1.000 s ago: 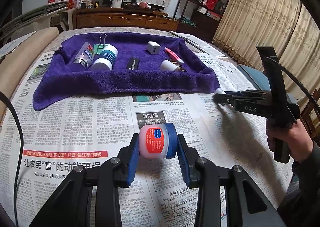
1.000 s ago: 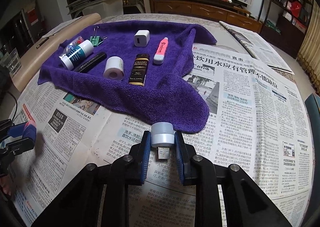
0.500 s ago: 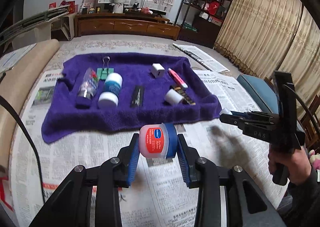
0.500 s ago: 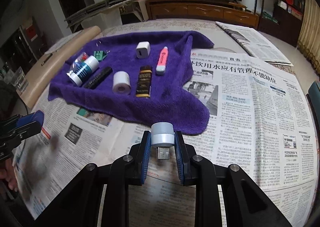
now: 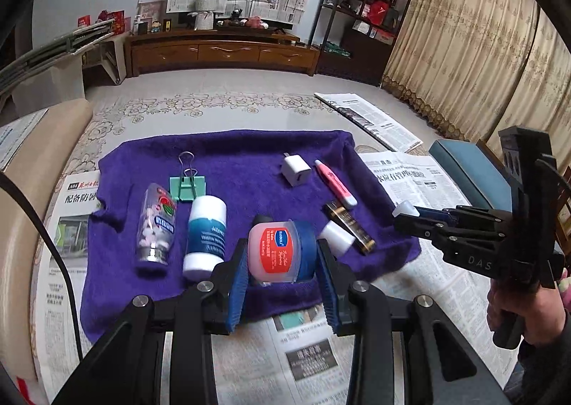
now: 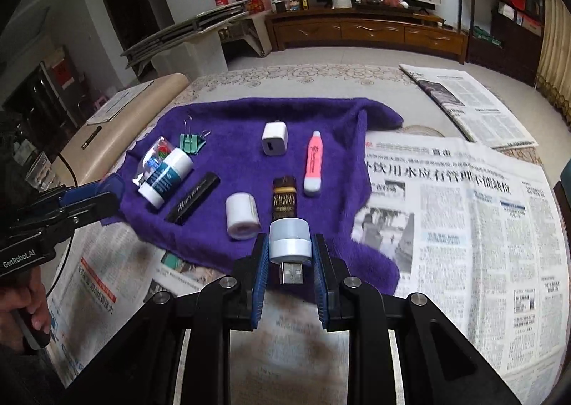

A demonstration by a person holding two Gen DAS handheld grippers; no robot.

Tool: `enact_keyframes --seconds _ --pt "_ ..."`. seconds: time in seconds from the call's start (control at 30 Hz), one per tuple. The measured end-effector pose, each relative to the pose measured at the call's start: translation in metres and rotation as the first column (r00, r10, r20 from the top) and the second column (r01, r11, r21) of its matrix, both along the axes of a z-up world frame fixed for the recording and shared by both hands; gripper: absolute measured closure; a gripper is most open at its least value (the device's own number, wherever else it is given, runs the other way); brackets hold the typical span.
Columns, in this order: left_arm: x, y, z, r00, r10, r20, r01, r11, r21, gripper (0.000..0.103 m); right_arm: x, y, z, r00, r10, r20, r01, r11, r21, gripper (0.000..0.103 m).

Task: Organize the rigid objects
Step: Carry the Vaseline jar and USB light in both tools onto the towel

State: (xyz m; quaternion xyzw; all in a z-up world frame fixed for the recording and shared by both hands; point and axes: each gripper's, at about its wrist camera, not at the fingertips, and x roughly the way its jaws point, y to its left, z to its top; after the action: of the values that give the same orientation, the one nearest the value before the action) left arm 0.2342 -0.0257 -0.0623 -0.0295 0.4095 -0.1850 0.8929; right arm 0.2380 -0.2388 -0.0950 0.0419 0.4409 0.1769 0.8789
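While the left gripper (image 5: 282,257) hung over the near edge of the purple towel (image 5: 242,162), its blue fingers (image 5: 238,280) were closed narrowly on a small jar (image 5: 276,249) with a red label and a blue lid, lying on its side between the pads and clear of the cloth. The right gripper (image 6: 289,262) hung just above the towel's near right corner, its fingers (image 6: 259,271) pinched on a small round USB light (image 6: 288,241), white dome pointing away and metal plug toward the camera. Both grippers were hand-held; the right hand (image 5: 524,308) showed at the right edge of the left wrist view. The towel lay spread on a table covered with newspaper (image 6: 464,212). On the cloth, toward its left side, a clear tube of white pellets (image 5: 156,223) lay alongside a white-and-teal bottle (image 5: 206,233), with a green binder clip (image 5: 188,183) just behind them. A black tube with script lettering (image 6: 192,198) lay near the bottle. Farther right sat a white charger cube (image 6: 274,139), a pink marker with a white cap (image 6: 314,164), a black-and-gold flat bar (image 6: 284,198), and a white roll of tape (image 6: 242,216) close beside that bar. None of these touched either gripper. A folded newspaper (image 6: 460,101) lay apart beyond the towel's far right corner.
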Motion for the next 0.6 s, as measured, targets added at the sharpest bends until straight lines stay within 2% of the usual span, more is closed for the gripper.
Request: enact_keyframes --seconds 0.3,0.6 --pt "0.048 0.002 -0.013 1.0 -0.006 -0.017 0.006 1.0 0.019 0.069 0.05 0.037 0.007 0.997 0.081 0.009 -0.08 0.995 -0.056 0.079" --pt "0.094 -0.009 -0.029 0.998 -0.032 -0.053 0.032 0.999 0.005 0.069 0.093 0.065 -0.014 0.987 0.152 -0.052 -0.156 0.984 -0.086 0.079"
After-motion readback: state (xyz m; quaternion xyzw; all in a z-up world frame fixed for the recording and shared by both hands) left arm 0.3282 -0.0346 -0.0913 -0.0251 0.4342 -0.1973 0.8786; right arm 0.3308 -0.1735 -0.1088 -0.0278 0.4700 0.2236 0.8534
